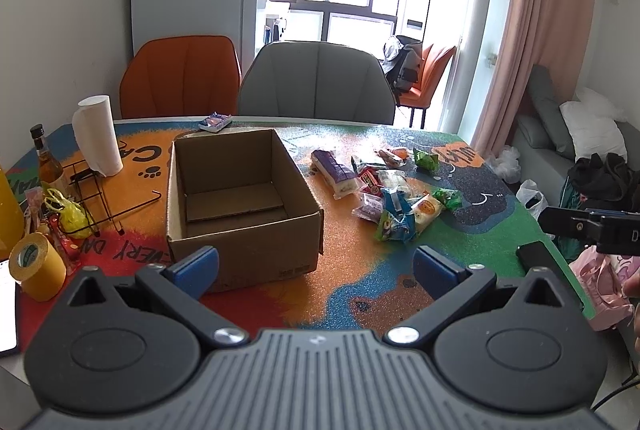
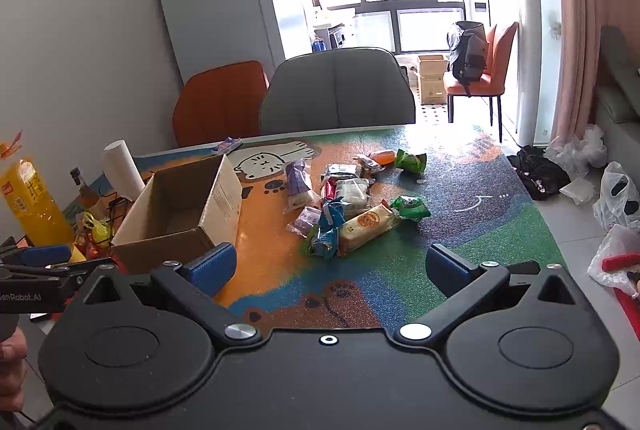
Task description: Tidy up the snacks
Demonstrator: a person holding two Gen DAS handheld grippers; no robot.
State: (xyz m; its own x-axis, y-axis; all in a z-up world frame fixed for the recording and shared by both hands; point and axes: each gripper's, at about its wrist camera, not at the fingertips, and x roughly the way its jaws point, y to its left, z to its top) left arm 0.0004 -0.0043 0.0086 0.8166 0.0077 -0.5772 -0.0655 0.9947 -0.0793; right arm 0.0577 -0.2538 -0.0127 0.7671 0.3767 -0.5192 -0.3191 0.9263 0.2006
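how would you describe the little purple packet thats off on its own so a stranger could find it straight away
Start at the open cardboard box on the colourful table mat. Look past its far wall to the table edge in front of the grey chair: the small purple packet lies there. Every other snack sits in the pile right of the box.

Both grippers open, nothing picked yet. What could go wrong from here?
1. The snack pile is overlapped, so the right gripper may pinch two packets or drag neighbours.
2. The cardboard box looks light and could slide if bumped.
3. The purple packet beyond the box is easily missed.
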